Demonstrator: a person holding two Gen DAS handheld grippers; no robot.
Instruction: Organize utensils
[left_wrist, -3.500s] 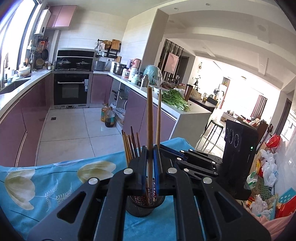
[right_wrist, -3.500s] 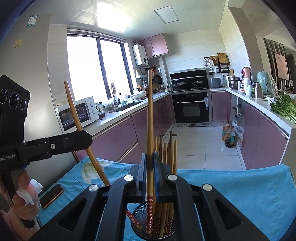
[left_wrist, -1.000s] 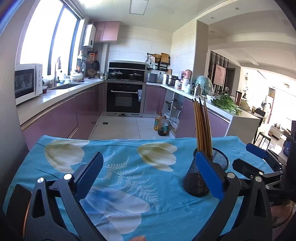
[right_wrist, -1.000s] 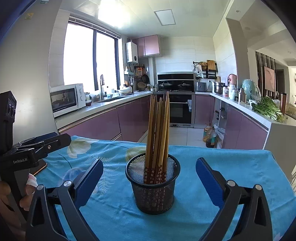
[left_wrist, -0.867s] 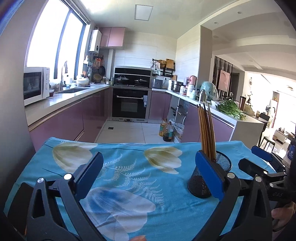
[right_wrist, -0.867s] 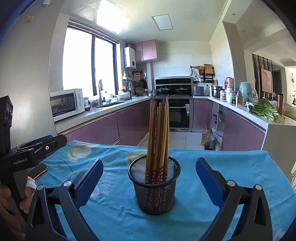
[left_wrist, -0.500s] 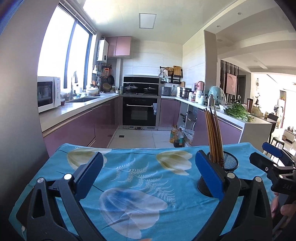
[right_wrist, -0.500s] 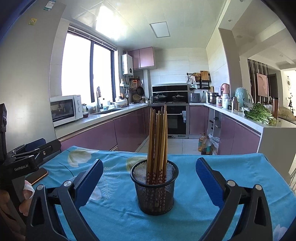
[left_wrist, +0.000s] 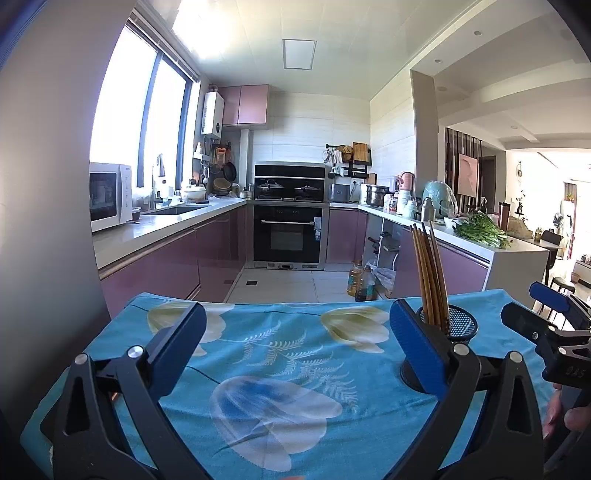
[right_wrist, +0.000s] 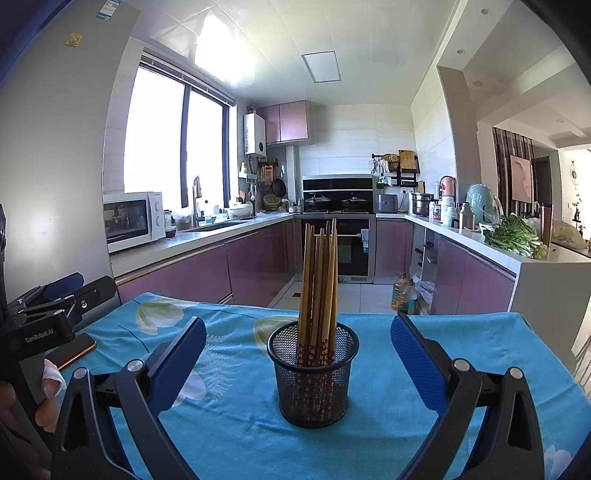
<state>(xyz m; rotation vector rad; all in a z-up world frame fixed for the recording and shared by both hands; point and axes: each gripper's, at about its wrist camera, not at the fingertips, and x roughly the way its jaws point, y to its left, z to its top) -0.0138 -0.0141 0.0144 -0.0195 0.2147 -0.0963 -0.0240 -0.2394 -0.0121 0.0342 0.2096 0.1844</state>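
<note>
On the cloth-covered worktop (right_wrist: 461, 347) the chopsticks (right_wrist: 319, 280) stand bundled in the mesh holder (right_wrist: 313, 373), so I hold my right claw (right_wrist: 298, 363) and left claw (left_wrist: 293, 349) apart and empty.

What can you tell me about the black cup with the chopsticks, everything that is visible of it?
The cup is a round black holder of wire mesh, as it looks, open at the top. It stands upright on the blue flowered tablecloth. A bundle of wooden chopsticks stands in it, their patterned red ends down. It sits between the open fingers of the right gripper, which does not touch it.
</note>
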